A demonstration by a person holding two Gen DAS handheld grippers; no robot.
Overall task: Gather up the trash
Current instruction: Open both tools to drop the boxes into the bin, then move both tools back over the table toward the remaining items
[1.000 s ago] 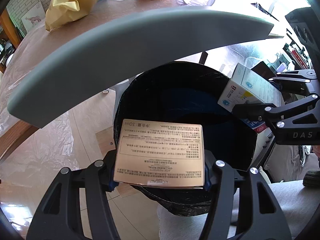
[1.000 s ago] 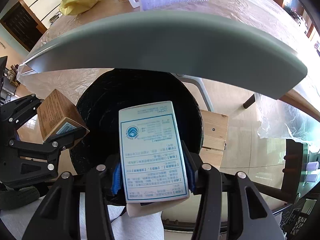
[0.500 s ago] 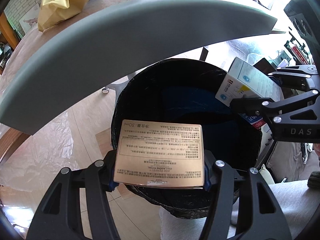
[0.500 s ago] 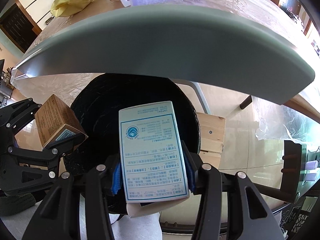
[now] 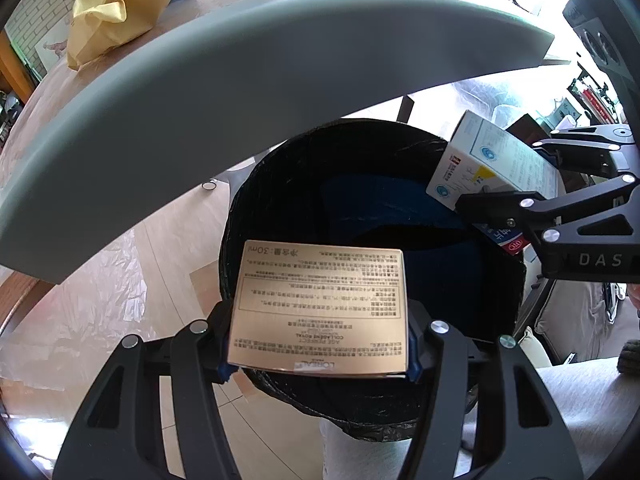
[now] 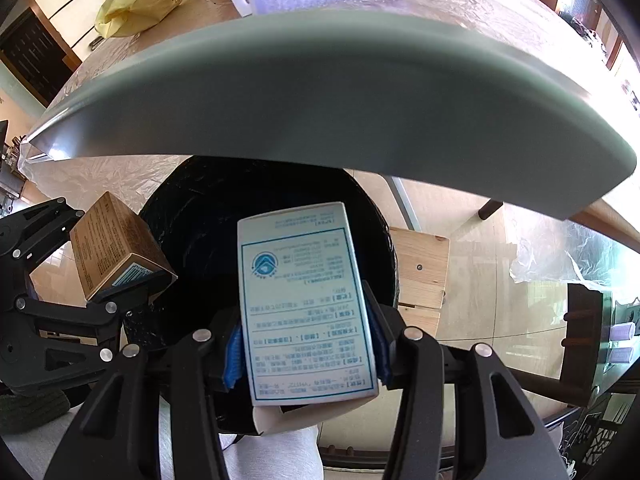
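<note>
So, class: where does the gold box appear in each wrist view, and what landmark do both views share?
Left wrist: gold box at bottom centre, between the near fingers.
Right wrist: at left, beside the bin rim.
Shared landmark: black-lined bin.

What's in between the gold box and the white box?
Just the open mouth of the black-lined trash bin, seen in both wrist views. The gold box and white box hang apart over it.

the gold box point(image 5: 320, 308) is glossy, metallic-looking card; the white box point(image 6: 304, 304) is smooth printed card. the bin liner point(image 5: 256, 200) is crinkled shiny black plastic. the grey lid point(image 5: 256, 104) looks matt, smooth plastic.
</note>
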